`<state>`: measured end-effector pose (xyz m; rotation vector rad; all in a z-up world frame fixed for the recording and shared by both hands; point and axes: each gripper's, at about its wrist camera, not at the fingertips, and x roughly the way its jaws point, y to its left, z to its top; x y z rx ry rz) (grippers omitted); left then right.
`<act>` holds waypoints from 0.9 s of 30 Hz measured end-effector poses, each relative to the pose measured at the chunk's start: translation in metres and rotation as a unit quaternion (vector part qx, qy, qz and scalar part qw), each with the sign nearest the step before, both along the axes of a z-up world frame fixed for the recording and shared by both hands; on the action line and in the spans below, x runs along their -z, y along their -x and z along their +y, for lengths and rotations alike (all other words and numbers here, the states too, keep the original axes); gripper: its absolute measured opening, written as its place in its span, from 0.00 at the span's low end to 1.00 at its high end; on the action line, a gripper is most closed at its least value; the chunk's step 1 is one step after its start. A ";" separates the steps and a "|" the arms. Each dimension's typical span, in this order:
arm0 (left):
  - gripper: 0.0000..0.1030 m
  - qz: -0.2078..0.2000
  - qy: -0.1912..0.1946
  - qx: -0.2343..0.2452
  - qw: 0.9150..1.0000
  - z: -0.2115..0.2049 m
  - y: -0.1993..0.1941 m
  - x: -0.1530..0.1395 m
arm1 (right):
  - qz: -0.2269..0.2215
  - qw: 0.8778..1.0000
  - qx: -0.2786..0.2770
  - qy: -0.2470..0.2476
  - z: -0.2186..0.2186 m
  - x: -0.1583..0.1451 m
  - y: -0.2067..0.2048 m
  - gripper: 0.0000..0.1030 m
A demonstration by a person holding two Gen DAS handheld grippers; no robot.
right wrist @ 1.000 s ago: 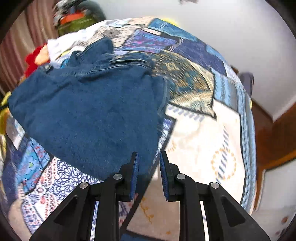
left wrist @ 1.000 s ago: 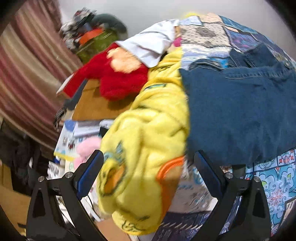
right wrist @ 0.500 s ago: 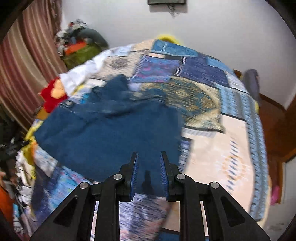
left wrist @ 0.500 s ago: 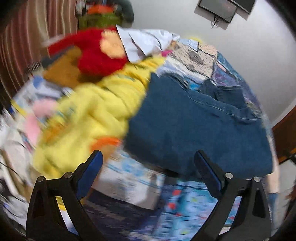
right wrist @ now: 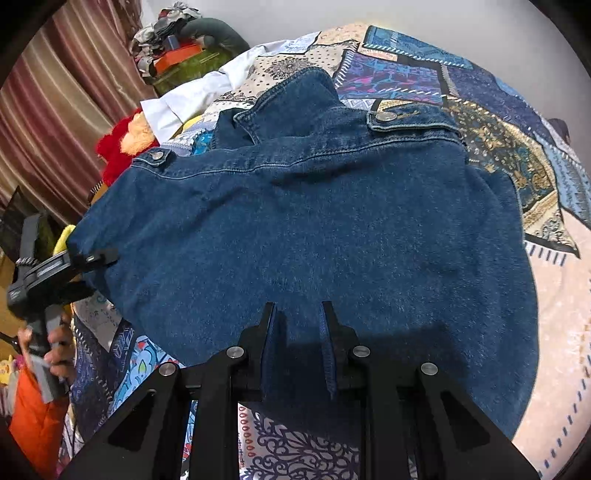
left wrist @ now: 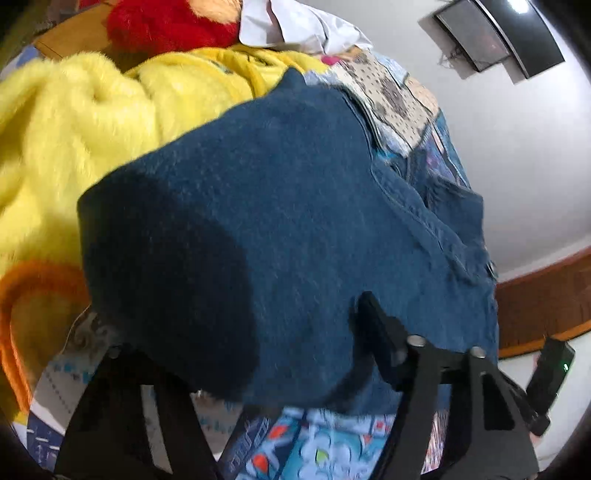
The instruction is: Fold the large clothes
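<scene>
A blue denim jacket [right wrist: 314,229] lies back-up on the patterned bedspread [right wrist: 517,155], collar at the far end. My right gripper [right wrist: 297,314] hovers over its near hem, jaws narrowly apart, nothing between them. My left gripper [left wrist: 236,332] is wide open at the jacket's left corner; the denim [left wrist: 277,221] covers the left finger and lies between the jaws. The left gripper also shows in the right wrist view [right wrist: 88,258], touching the jacket's left edge.
A yellow fluffy blanket [left wrist: 74,122], a red plush toy [left wrist: 166,26] and a white shirt [right wrist: 184,99] lie left of the jacket. A pile of clothes [right wrist: 177,48] and a striped curtain [right wrist: 55,110] are at the far left. A wall television [left wrist: 495,37] hangs above.
My left gripper has swung from the yellow blanket to the jacket's left corner and pushed in under it. My right gripper has moved over the jacket's near hem.
</scene>
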<state>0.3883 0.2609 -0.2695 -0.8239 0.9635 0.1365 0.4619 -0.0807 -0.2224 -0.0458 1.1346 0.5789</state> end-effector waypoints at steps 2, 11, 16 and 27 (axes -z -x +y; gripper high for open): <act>0.48 0.002 -0.017 -0.012 1.000 -0.002 -0.003 -0.003 | 0.012 1.000 -0.006 0.001 0.002 -0.001 -0.004 0.18; 0.28 -0.057 -0.155 0.005 0.986 -0.040 0.008 -0.065 | 0.024 0.997 -0.040 -0.062 0.049 -0.027 -0.009 0.18; 0.27 -0.102 -0.170 0.010 0.980 -0.049 0.014 -0.101 | 0.041 0.995 -0.064 -0.068 0.094 -0.013 -0.007 0.18; 0.24 -0.098 -0.276 0.052 0.955 -0.096 -0.005 -0.117 | 0.126 0.988 -0.089 -0.031 0.130 0.030 -0.010 0.18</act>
